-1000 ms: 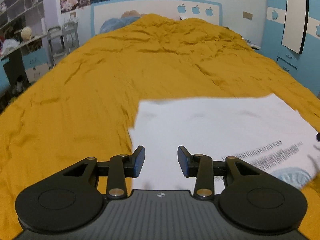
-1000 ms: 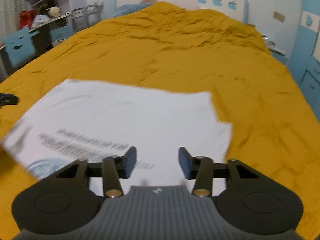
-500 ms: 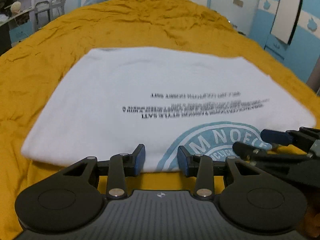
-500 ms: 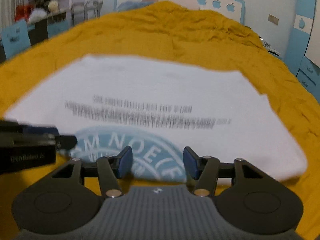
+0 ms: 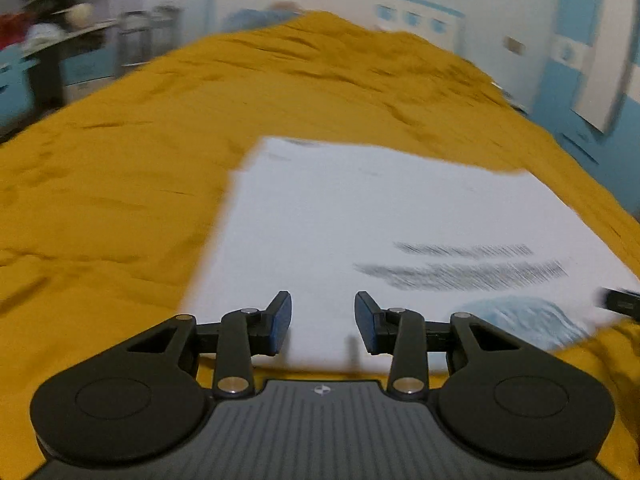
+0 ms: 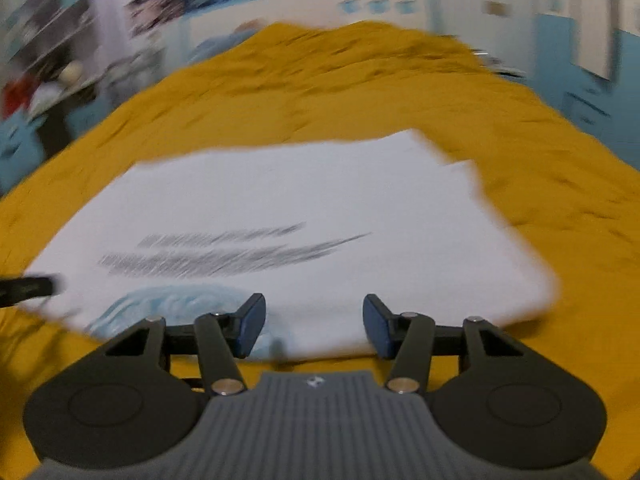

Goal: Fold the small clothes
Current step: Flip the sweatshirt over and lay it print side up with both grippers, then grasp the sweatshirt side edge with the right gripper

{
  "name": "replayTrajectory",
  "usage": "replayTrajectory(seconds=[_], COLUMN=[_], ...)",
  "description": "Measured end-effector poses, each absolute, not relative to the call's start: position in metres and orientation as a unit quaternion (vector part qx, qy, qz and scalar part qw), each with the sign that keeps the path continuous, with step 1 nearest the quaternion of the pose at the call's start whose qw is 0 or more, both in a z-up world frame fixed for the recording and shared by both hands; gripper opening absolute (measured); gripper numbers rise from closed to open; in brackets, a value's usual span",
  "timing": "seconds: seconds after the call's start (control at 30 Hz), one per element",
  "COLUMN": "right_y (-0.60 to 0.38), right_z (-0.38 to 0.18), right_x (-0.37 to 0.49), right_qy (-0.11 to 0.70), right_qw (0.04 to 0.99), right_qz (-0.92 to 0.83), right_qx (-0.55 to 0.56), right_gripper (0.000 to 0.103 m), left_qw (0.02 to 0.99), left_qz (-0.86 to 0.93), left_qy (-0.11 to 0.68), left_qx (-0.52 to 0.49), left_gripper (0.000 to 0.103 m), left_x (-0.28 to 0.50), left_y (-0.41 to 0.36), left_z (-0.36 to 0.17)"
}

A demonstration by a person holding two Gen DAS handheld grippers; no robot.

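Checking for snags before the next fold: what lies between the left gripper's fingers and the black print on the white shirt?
Only plain white shirt fabric runs from the left gripper to the print, seen in the left wrist view.

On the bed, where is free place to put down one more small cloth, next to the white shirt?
The yellow bedspread is bare to the left of the white shirt, and also beyond it toward the headboard. A narrower bare strip runs along its right edge. The near edge is crowded: the left gripper and right gripper both hover there, open.
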State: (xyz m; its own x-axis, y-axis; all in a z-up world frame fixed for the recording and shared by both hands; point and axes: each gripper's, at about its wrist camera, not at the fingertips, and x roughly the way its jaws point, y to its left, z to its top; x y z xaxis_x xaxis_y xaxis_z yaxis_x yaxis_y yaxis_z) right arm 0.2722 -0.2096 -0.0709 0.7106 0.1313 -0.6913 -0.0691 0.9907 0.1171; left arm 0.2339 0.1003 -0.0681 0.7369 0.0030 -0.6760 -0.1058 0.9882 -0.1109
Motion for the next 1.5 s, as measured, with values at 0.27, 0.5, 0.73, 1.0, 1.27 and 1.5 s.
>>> replayTrajectory(seconds=[0.27, 0.5, 0.73, 1.0, 1.27, 1.5], right_y=[-0.275, -0.277, -0.292, -0.332, -0.356, -0.377], right_z=[-0.082, -0.1, -0.071, -0.061, -0.07, -0.091], right_x=[0.282, 0.279, 0.283, 0.319, 0.37, 0.406], right_qy=[0.397, 0.421, 0.397, 0.391, 0.389, 0.386], right_qw=[0.917, 0.906, 0.917, 0.911, 0.903, 0.895], right_qz=[-0.031, -0.031, 0.007, 0.016, 0.023, 0.023], right_qx=[0.033, 0.013, 0.034, 0.13, 0.184, 0.223], right_gripper=[0.013, 0.011, 0.032, 0.044, 0.049, 0.049], left_qw=[0.901, 0.898, 0.918, 0.926, 0.929, 0.926], left_qz=[0.089, 0.107, 0.089, 0.033, -0.029, -0.064], left_qy=[0.416, 0.422, 0.378, 0.368, 0.364, 0.37], left_qx=[-0.078, -0.066, -0.078, -0.073, -0.063, -0.045], left_gripper=[0.029, 0.029, 0.029, 0.029, 0.029, 0.029], left_x=[0.251, 0.246, 0.249, 0.289, 0.338, 0.382], left_y=[0.131, 0.132, 0.128, 0.097, 0.058, 0.021], left_z=[-0.097, -0.096, -0.068, -0.06, -0.064, -0.078])
